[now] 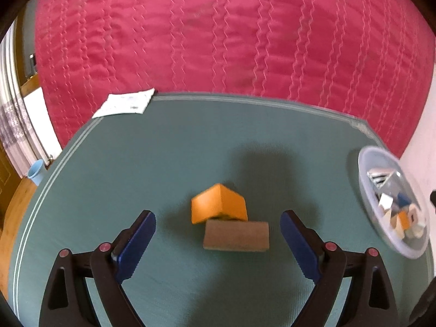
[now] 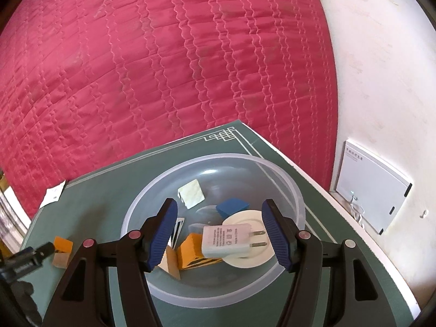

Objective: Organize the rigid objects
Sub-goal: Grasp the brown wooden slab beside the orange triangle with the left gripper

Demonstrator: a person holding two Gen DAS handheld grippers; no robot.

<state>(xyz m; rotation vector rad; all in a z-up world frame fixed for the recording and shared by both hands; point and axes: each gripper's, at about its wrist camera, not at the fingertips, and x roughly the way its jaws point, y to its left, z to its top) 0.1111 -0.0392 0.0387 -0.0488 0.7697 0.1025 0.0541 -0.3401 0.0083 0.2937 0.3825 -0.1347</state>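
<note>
Seen from the left wrist, the left gripper (image 1: 218, 241) is hanging over a green bench (image 1: 136, 169) with its two blue-padded jaws standing wide apart and nothing clamped between them. Two loose pieces are lying on the mat: one orange block (image 1: 218, 204) and one flat tan cardboard-coloured piece (image 1: 236, 235), touching each other, the orange one just behind the tan one. Both are sitting in the gap between the jaws, a little ahead of the tips, untouched by either pad. One clear plastic bowl (image 1: 366, 169) is standing at the right edge of the bench, holding several small pieces too blurred to count. One white printed paper (image 1: 124, 105) is resting on the bench's far left corner. A quilted crimson bedspread (image 1: 218, 32) is filling the background, and one small light-blue cup (image 1: 35, 174) is standing on the wooden floor at left.

From the right wrist, the right gripper (image 2: 219, 234) is hovering over the same bowl (image 2: 152, 286), jaws partly apart and gripping nothing. Inside are lying one white plug adapter (image 2: 227, 241) with two prongs, on one white disc (image 2: 256, 218), one blue block (image 2: 232, 206), one orange striped block (image 2: 190, 250) and one pale square tile (image 2: 191, 193). The adapter is lying between the jaws, below them, clear of both pads. One white flat box (image 2: 368, 188) is leaning against the white wall at right.
</note>
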